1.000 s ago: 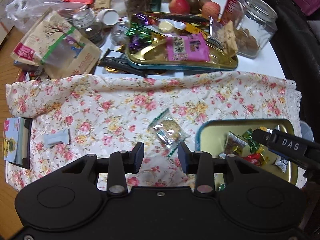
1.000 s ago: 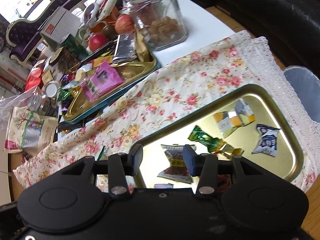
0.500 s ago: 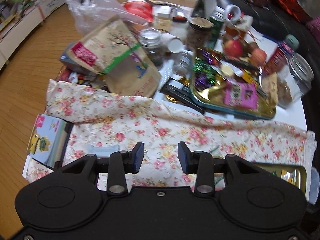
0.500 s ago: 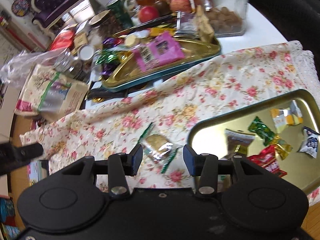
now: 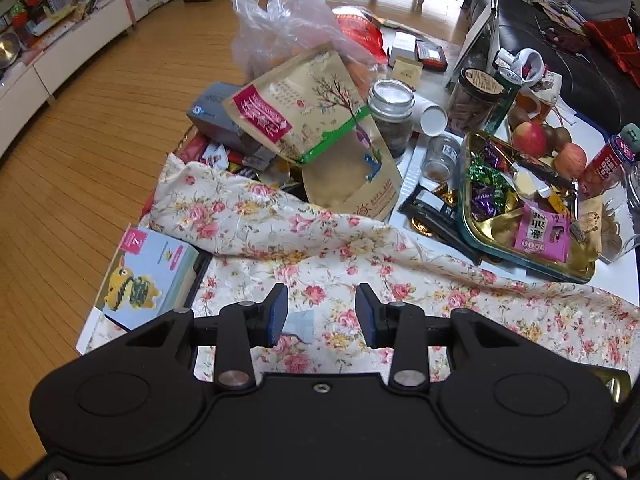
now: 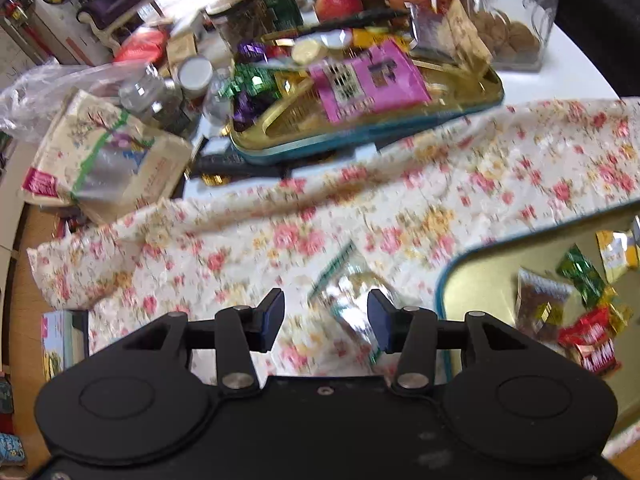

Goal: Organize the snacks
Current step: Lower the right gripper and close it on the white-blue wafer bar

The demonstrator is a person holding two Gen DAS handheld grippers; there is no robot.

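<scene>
Left wrist view: left gripper [image 5: 321, 314] is seen with jaws parted, nothing clamped. A pale grey-blue sachet [image 5: 299, 327], flat and matte, is seen on the floral cloth [image 5: 360, 248] in the gap, next to the left pad [image 5: 277, 314]; whether it is touched cannot be told. Cloth is thin and wrinkled, bunched into a ridge ahead of the fingers. Beyond the ridge, ahead-right, a rectangular gold tin tray [image 5: 532, 258] with a teal rim is loaded with foil-wrapped candies and a flat pink packet [image 5: 543, 232]. Straight ahead a kraft-paper pouch [image 5: 304, 104] is propped up. Left of the fingers, a glossy cardboard box [image 5: 146, 276].

Right wrist view, motion-blurred: right gripper [image 6: 326, 322] is also seen parted, nothing gripped. A crinkly clear wrapper with green edges [image 6: 352, 284] lies on the cloth [image 6: 440, 184] just ahead of the right pad [image 6: 380, 322], partly behind it. Right of the fingers, a second gold tray [image 6: 480, 272], smooth and reflective, is holding green, red and brown wrapped snacks [image 6: 576, 300].
</scene>
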